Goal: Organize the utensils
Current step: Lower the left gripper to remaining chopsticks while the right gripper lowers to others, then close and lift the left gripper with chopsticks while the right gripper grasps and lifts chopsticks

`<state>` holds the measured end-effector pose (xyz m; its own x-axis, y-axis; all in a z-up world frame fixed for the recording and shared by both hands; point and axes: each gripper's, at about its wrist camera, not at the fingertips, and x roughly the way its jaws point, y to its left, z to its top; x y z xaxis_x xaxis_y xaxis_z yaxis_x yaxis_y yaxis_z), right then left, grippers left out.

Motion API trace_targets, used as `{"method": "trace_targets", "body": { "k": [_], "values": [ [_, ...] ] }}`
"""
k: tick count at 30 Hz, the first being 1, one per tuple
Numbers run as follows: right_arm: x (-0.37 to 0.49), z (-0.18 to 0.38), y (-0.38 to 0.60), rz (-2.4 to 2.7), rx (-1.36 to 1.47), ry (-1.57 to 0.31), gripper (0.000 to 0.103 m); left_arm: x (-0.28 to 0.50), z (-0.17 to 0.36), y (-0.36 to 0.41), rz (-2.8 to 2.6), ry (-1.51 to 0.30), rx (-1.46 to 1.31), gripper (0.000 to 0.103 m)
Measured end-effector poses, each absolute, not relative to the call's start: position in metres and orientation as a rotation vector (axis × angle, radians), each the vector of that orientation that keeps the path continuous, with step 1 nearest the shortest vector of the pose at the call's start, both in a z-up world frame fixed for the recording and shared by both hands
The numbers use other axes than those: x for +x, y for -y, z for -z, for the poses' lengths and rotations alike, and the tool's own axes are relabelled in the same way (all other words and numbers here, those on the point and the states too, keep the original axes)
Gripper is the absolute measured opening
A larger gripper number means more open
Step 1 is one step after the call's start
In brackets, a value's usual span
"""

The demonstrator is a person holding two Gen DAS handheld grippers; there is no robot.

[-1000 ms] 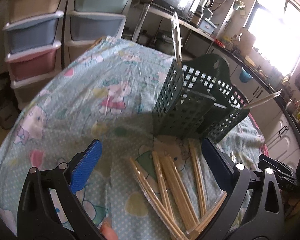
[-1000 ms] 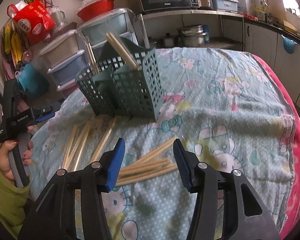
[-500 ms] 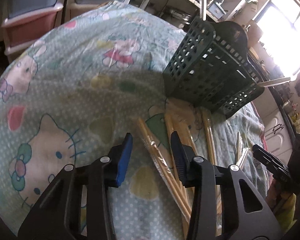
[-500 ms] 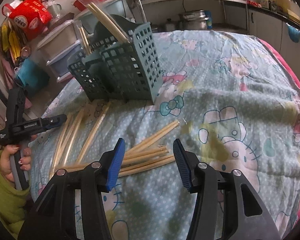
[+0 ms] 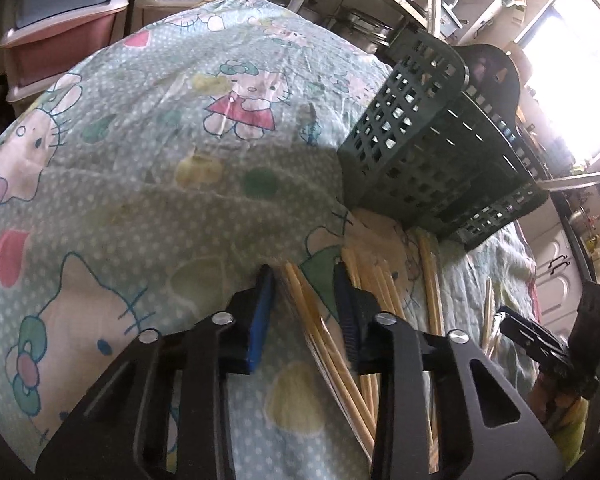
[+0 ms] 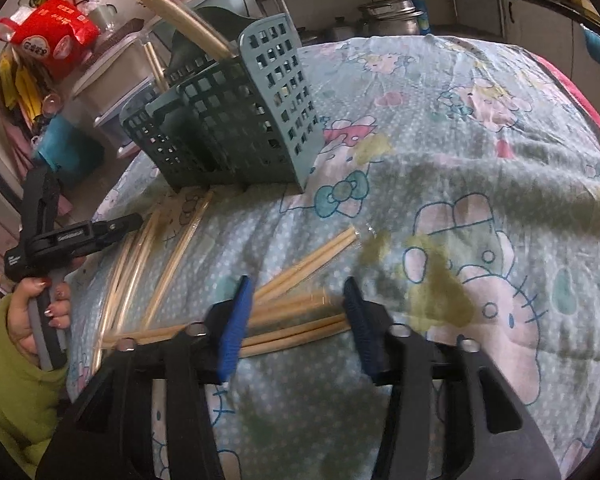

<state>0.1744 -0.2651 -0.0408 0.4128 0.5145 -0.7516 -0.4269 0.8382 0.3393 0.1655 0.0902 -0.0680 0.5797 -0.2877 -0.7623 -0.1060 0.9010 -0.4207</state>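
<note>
Kitchen shelves and plastic drawers surround a table under a cartoon-cat tablecloth point(image 6: 480, 128). Near its far side stands a green slotted utensil basket point(image 6: 240, 120) already holding chopsticks. In front of the basket, loose wrapped chopsticks point(image 6: 300, 320) lie scattered. Left gripper point(image 5: 302, 280) straddles one pair point(image 5: 320, 328), jaws parted. Right gripper point(image 6: 296, 300) hovers released over others.

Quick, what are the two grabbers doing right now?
Left gripper: open, straddling wrapped chopsticks, not gripping.
Right gripper: open over a chopstick pile, holding nothing.
</note>
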Motion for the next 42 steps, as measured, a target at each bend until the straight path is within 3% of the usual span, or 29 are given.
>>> {"method": "trace_targets", "body": {
  "k": [2,6,8,20,42],
  "values": [
    [0.174,0.041,0.265,-0.601,0.109,-0.982,0.029,0.169,0.069,-0.092,0.103,-0.956,-0.455,0.016],
    [0.171,0.037,0.268,-0.611,0.137,-0.965,0.005,0.173,0.069,-0.091,0.091,-0.955,-0.443,0.012],
    [0.168,0.033,0.268,-0.616,0.143,-0.951,0.002,0.174,0.069,-0.09,0.085,-0.952,-0.43,0.01],
    [0.15,-0.016,0.262,-0.658,0.138,-0.803,0.001,0.17,0.054,-0.091,0.117,-0.915,-0.441,0.004],
    [0.12,-0.135,0.211,-0.782,-0.053,-0.458,0.001,0.14,-0.079,-0.073,0.249,-0.586,-0.367,0.003]
  ]
}}
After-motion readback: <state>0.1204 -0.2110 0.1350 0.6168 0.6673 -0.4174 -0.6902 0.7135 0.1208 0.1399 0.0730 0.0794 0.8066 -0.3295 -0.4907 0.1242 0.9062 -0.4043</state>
